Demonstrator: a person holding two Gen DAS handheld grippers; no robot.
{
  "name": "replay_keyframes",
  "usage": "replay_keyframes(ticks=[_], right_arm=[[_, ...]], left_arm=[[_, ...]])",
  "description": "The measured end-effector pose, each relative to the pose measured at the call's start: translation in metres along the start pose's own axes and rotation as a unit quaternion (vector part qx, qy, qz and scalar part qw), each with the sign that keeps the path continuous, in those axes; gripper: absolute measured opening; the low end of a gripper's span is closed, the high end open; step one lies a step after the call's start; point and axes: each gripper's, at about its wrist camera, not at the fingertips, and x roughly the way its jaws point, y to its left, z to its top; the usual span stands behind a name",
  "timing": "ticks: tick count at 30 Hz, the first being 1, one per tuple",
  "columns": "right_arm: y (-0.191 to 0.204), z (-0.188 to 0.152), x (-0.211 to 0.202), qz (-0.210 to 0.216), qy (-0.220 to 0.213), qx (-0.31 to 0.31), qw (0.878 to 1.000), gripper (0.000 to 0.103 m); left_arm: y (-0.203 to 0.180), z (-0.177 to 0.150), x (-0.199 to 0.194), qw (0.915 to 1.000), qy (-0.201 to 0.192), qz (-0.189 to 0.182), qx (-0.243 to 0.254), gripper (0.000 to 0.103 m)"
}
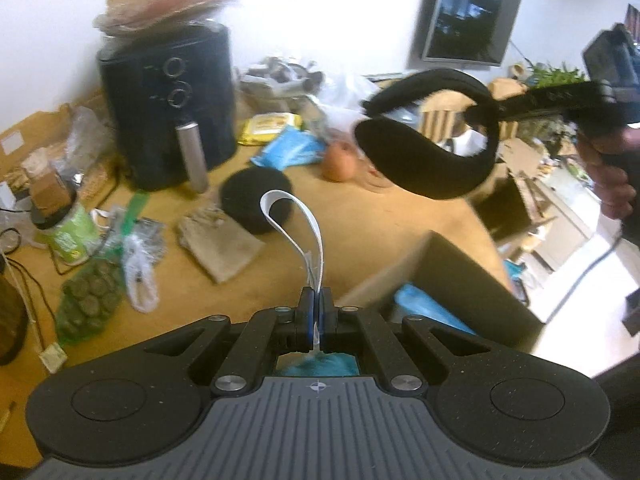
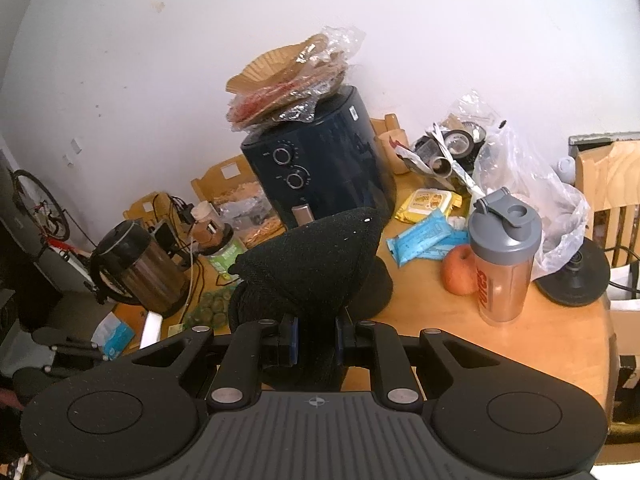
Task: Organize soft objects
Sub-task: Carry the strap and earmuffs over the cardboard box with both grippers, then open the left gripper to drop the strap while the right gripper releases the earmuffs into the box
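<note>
Left tool [image 1: 316,312] has its jaws pressed nearly together on a white ribbon loop [image 1: 294,224], which arches up from the grip toward 12 o'clock; a teal soft item [image 1: 320,364] shows just below the jaws. At 2 o'clock from it stands a dark box [image 1: 460,280] with blue fabric inside. Farther on, a round black pad [image 1: 256,200] rests on the wooden surface [image 1: 360,232] beside a beige pouch [image 1: 220,244]. Right tool [image 2: 316,340] has its jaws partly spread, clamping a black soft earmuff [image 2: 316,260]; in the left view the earmuff hangs in the air at 1 o'clock, above the surface. Beyond, at 11 o'clock, a black air fryer [image 1: 168,108] stands.
</note>
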Motion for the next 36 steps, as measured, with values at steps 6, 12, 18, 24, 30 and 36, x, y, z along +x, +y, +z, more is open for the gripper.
replay_keyframes(ticks=[6,12,18,24,30,36], right_arm=[[-0.001,-0.001,-0.011,0.014,-0.008,0.001,1.0,0.019],[0.0,-0.005,-0.019,0.029,-0.01,0.001,1.0,0.019],[0.0,-0.013,-0.028,0.041,-0.009,0.005,0.999,0.019],[0.003,-0.022,-0.034,0.061,0.001,0.007,0.998,0.019],[0.008,-0.03,-0.034,0.099,0.02,0.019,0.995,0.019],[0.02,-0.039,-0.026,0.148,0.058,0.025,0.987,0.019]], left_arm=[[-0.027,-0.009,-0.002,0.9996,0.013,-0.026,0.0,0.003],[-0.046,-0.021,0.002,0.999,0.023,-0.038,-0.006,0.046],[-0.056,-0.031,-0.006,0.9999,0.012,-0.002,-0.01,0.055],[-0.047,-0.038,-0.017,0.9976,0.005,0.036,-0.06,0.055],[-0.041,-0.044,-0.03,0.9922,-0.008,0.069,-0.103,0.055],[-0.035,-0.051,-0.042,0.9865,-0.017,0.096,-0.132,0.055]])
